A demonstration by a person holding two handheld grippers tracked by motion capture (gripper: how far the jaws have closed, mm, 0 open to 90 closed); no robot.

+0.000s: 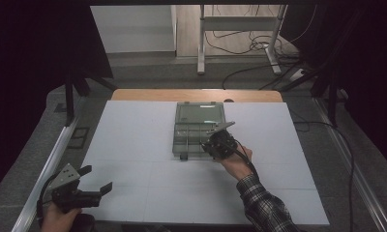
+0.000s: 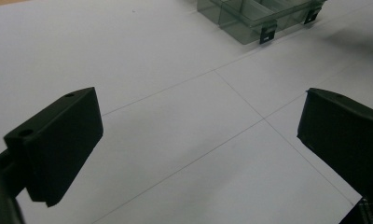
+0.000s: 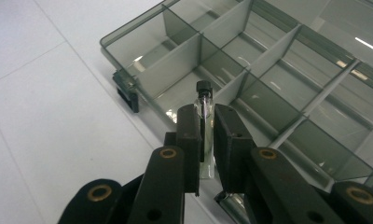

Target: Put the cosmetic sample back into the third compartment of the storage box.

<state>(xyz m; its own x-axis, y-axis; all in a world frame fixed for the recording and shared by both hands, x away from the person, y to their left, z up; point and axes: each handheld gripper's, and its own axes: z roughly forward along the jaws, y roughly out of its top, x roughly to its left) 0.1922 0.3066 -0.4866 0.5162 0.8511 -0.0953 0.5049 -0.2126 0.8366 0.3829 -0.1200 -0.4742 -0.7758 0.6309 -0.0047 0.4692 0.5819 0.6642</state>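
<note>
Our right gripper (image 3: 207, 122) has its jaws clamped on the small black-capped glass vial (image 3: 204, 100) above the smoky clear-plastic compartment box (image 3: 142, 70) — not yet dropped in; left gripper (image 2: 198, 144) jaws apart.

- From above our side, we look forward and down over the whole white table (image 1: 133, 193).
- Low at the near left corner, we face across the board.
- Close above the compartment box (image 3: 278, 70), we look down; all three views share it.
</note>
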